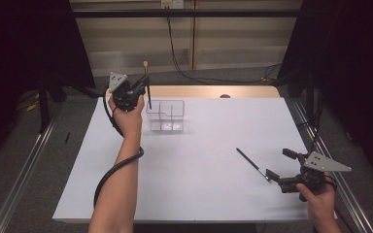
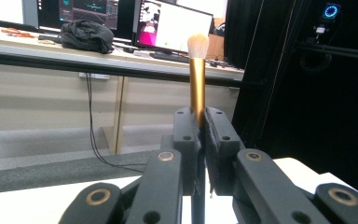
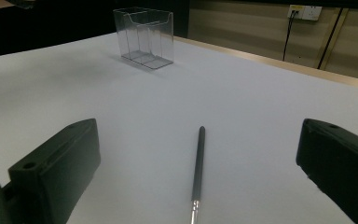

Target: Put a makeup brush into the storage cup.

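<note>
1. High view: left gripper (image 1: 143, 85) clamped on makeup brush (image 1: 147, 82), held upright, bristles up, handle tip just above clear organizer (image 1: 165, 115) at far left of table (image 1: 199, 160).
2. Left gripper view: jaws pinch the brush's gold ferrule (image 2: 196, 88); pale bristles above.
3. Right gripper (image 3: 196, 172) has jaws wide apart, nothing gripped; second brush (image 3: 197, 163) lies flat on table btwn them, handle pointing twd organizer.

walls: beige panels (image 1: 233, 34), black curtains (image 1: 354, 58) at both sides
floor: grey (image 1: 24, 145)
far desk: monitors (image 2: 175, 25)
</note>
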Motion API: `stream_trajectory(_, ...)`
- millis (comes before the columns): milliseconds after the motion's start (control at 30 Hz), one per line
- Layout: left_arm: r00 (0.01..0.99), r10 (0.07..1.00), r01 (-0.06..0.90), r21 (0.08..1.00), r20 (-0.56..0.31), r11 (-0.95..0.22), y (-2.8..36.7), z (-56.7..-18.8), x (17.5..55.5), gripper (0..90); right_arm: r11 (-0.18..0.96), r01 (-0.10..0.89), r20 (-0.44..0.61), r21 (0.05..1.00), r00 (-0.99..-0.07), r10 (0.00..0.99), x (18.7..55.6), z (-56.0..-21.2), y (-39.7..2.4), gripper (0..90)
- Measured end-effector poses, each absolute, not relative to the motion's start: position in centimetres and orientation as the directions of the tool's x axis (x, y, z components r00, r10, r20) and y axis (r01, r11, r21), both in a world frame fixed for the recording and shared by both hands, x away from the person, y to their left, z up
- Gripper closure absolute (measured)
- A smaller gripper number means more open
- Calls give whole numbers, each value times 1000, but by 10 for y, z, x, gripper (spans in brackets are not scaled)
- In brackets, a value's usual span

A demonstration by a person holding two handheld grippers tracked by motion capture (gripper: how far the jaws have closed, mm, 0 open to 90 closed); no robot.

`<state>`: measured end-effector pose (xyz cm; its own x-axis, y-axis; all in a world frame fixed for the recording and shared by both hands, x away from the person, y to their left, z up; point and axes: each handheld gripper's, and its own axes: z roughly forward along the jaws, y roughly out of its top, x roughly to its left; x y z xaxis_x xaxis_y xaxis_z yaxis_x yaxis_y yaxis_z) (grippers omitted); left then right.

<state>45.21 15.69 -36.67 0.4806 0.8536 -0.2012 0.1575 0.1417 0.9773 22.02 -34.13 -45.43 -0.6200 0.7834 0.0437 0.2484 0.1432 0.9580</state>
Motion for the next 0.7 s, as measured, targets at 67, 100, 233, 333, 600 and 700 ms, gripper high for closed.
stream_trajectory(67,480,855,153,978,-197,139,156,-367,453,840,144,247,43,958,-621,783,220,-454,-341,0)
stream_trajectory(100,481,855,153,979,-194,136,156,-367,453,839,144,247,41,958,-619,784,220,-454,-341,0)
stream_trajectory(233,479,856,153,979,-195,137,156,-369,454,839,144,248,42,958,-618,785,220,-454,-341,0)
stream_trajectory(333,479,856,155,978,-196,137,155,-370,455,839,145,250,43,957,-619,784,220,-455,-341,0)
stream_trajectory(600,475,861,155,980,-183,123,154,-374,457,839,147,251,42,957,-619,785,220,-455,-341,0)
stream_trajectory(700,476,860,159,980,-183,120,153,-376,457,839,146,251,42,957,-620,784,221,-455,-341,0)
